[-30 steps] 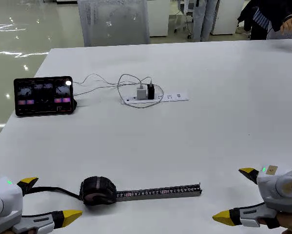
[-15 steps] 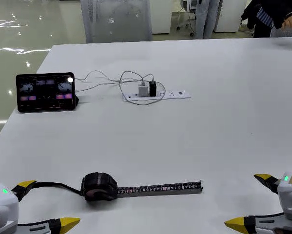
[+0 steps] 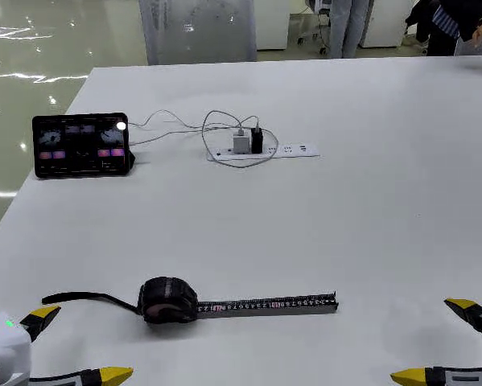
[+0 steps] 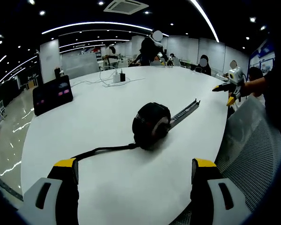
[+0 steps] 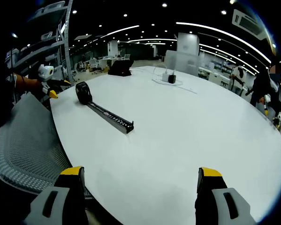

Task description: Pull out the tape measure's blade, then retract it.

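Observation:
A black tape measure [image 3: 168,300] lies on the white table [image 3: 305,217] near its front edge, its blade [image 3: 266,305] drawn out to the right and lying flat, its black strap [image 3: 88,299] trailing left. My left gripper [image 3: 78,344] hovers open at the lower left, a short way from the case [image 4: 152,124], nothing between its yellow-tipped fingers. My right gripper [image 3: 448,341] is open at the lower right, off to the right of the blade's hooked end [image 5: 128,126], and holds nothing.
A tablet [image 3: 82,145] stands at the left of the table. A white power strip [image 3: 261,150] with plugged chargers and looping cables lies in the middle far part. A grey mesh chair back [image 5: 25,150] is just off the front edge. People stand beyond the far side.
Both grippers have drawn back toward the front edge and lower in the head view. The tape measure and its blade lie as before; the camera has tilted slightly.

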Demonstrator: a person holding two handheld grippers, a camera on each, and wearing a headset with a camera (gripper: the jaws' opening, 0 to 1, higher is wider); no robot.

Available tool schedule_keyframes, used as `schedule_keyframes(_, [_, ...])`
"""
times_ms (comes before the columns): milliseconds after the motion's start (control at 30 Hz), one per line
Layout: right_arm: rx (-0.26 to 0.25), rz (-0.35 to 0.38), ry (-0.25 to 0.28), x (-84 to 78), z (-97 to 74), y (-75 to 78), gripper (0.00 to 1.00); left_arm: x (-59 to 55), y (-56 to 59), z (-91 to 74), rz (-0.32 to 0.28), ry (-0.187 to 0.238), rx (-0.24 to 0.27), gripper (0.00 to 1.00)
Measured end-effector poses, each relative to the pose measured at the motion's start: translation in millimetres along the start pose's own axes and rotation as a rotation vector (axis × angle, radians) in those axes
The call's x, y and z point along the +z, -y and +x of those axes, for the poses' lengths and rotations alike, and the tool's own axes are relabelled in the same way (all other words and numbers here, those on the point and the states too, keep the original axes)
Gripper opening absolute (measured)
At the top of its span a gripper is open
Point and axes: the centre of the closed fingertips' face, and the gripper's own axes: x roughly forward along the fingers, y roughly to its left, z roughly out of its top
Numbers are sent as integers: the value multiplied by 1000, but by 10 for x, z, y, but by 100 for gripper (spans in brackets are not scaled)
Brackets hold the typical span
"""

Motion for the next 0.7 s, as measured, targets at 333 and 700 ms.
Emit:
schedule_keyframes(333, [2, 12, 13, -11, -31, -22, 99, -6, 15, 19, -7, -13, -6, 99])
schedule_keyframes(700, [27, 19, -8, -46, -26, -86, 99, 32, 10, -8, -24, 5, -7, 99])
